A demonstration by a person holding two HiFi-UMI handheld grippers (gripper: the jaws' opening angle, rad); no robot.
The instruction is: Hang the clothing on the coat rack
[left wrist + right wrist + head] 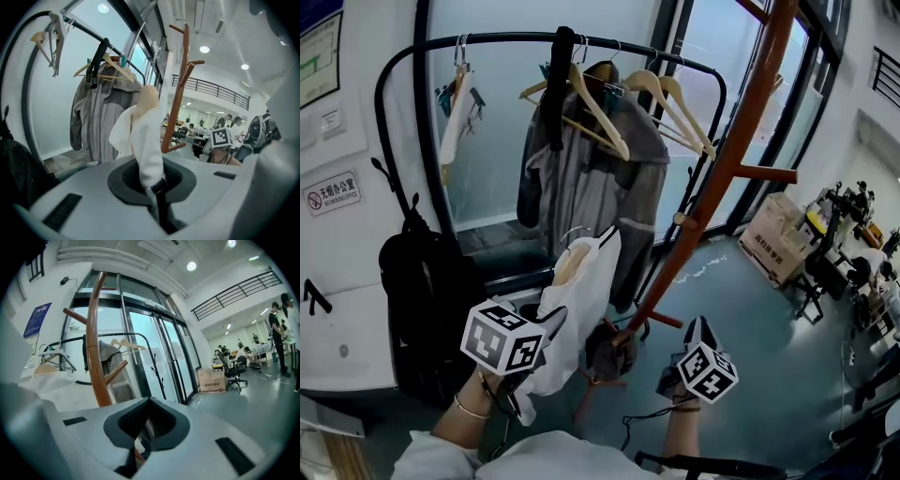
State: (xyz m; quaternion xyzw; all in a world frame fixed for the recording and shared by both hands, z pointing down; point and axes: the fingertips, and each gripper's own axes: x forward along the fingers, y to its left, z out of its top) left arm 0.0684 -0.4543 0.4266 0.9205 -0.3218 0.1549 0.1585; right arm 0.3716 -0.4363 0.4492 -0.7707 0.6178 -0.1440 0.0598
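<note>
A white garment [581, 300] hangs on a wooden hanger [572, 261] low in the head view, left of centre. My left gripper [551, 323] is shut on the cloth from below. In the left gripper view the white garment [145, 140] rises out of my left gripper [157, 187], with the hanger's shoulder [149, 98] showing at the top. The brown coat rack [731, 159] leans across the right half of the head view. My right gripper [698, 330] sits right of the rack's foot; in its own view my right gripper [146, 427] looks shut and empty, the coat rack [96, 357] just ahead on the left.
A black clothes rail [497, 39] behind carries a grey jacket [600, 178] and empty wooden hangers [675, 103]. A black backpack [422, 281] hangs at the left. A cardboard box [778, 239] and office chairs stand on the floor at the right. Glass doors lie beyond.
</note>
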